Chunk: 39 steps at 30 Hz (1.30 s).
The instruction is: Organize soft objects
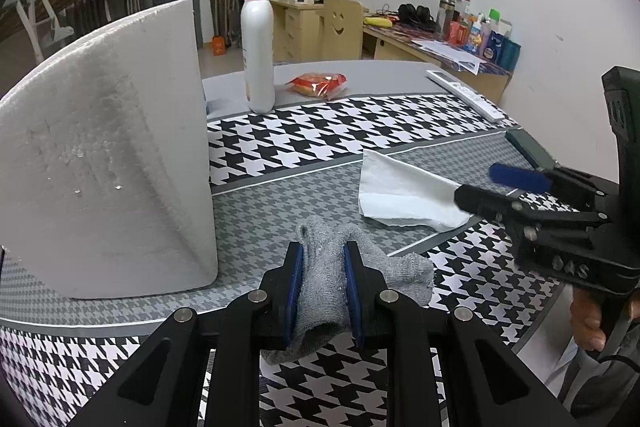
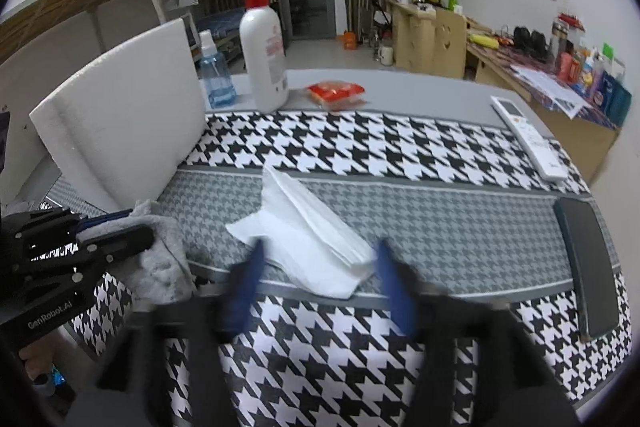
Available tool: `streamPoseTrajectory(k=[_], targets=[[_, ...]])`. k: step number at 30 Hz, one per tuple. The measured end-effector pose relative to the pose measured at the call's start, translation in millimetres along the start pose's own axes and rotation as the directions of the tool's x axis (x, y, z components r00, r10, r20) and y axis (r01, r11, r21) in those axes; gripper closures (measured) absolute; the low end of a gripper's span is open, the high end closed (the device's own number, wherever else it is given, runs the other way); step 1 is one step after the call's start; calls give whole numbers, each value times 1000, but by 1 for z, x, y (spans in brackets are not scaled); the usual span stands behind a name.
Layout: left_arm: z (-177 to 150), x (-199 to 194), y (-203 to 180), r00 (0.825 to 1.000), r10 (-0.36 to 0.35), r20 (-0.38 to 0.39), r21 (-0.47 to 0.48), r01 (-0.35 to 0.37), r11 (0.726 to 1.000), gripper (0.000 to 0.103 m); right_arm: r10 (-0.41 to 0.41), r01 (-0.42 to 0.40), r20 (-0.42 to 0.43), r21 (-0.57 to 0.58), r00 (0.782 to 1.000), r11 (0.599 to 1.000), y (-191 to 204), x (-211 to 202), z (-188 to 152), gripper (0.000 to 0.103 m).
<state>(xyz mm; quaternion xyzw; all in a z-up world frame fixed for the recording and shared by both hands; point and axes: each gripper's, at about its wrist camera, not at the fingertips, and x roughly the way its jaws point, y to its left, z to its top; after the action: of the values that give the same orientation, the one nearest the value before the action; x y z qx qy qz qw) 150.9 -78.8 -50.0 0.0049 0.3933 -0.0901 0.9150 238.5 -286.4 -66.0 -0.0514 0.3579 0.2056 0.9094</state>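
The left gripper point(image 1: 322, 283) pinches the gray sock point(image 1: 340, 267) near the foam block point(image 1: 108, 155) to keep it gathered, while the right gripper point(image 2: 320, 279) spreads wide over the white tissue point(image 2: 304, 231), letting it lie flat.

The right gripper point(image 2: 320, 281), jaws spread wide, straddles the folded white tissue point(image 2: 308, 247) on the houndstooth cloth point(image 2: 400, 155).
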Motion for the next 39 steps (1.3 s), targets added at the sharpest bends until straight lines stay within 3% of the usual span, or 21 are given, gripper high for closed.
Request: streamPoseTrajectory(k=[29, 30, 32, 36, 38, 39], targets=[[-2, -18, 14, 999, 7, 38, -23, -6, 1000, 81, -15, 7, -100, -85, 995, 996, 18, 45, 3, 32], [-2, -18, 15, 999, 7, 39, -24, -6, 1000, 81, -17, 9, -107, -82, 994, 997, 18, 47, 3, 34], [-2, -19, 15, 999, 8, 41, -26, -7, 1000, 81, -16, 6, -133, -73, 991, 997, 16, 52, 3, 52], [-3, -22, 17, 999, 14, 45, -34, -12, 999, 81, -46, 36, -144, -70, 988, 997, 15, 57, 2, 65], [-4, -24, 18, 999, 17, 49, -36, -16, 999, 81, -51, 41, -140, -71, 989, 997, 14, 56, 2, 82], [-4, -25, 20, 998, 20, 51, -38, -18, 999, 81, -51, 42, -140, -69, 989, 997, 14, 56, 2, 85]])
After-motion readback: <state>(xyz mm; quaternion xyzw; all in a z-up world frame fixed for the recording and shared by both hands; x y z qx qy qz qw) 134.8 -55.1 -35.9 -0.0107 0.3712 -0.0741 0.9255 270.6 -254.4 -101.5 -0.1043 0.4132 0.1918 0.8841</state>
